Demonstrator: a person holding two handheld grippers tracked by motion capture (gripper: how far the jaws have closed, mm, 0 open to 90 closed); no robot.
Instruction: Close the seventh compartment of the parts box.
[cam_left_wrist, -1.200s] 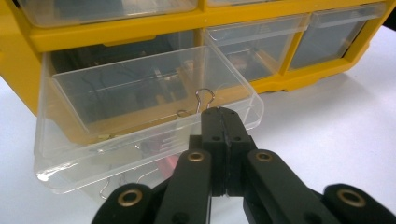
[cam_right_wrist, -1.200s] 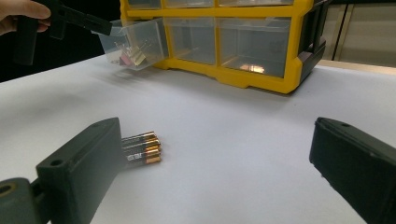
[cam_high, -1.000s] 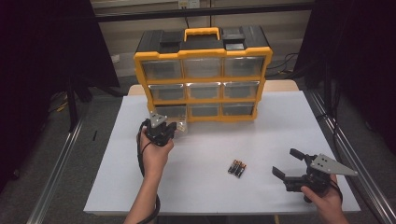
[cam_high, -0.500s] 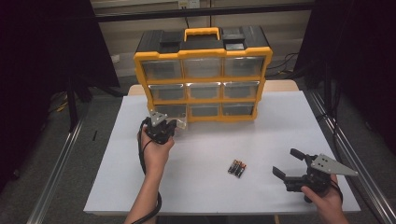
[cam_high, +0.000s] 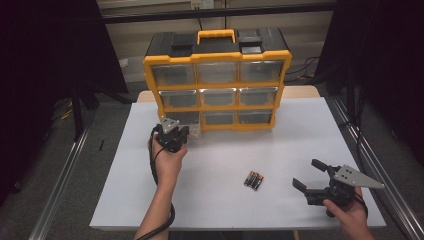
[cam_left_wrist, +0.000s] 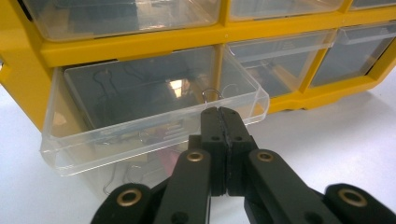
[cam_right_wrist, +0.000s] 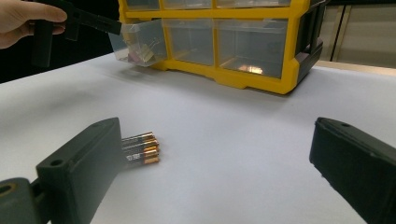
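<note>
Left gripper view: left gripper is clamped on the drawer lip, mid-pull. Right gripper, jaws apart, must next collect the batteries.

No legible text, labels, brands or numbers in any view. The batteries carry print on their wrappers, too small and blurred to read. The drawer organizer shows no readable marking on its frame or drawers.
</note>
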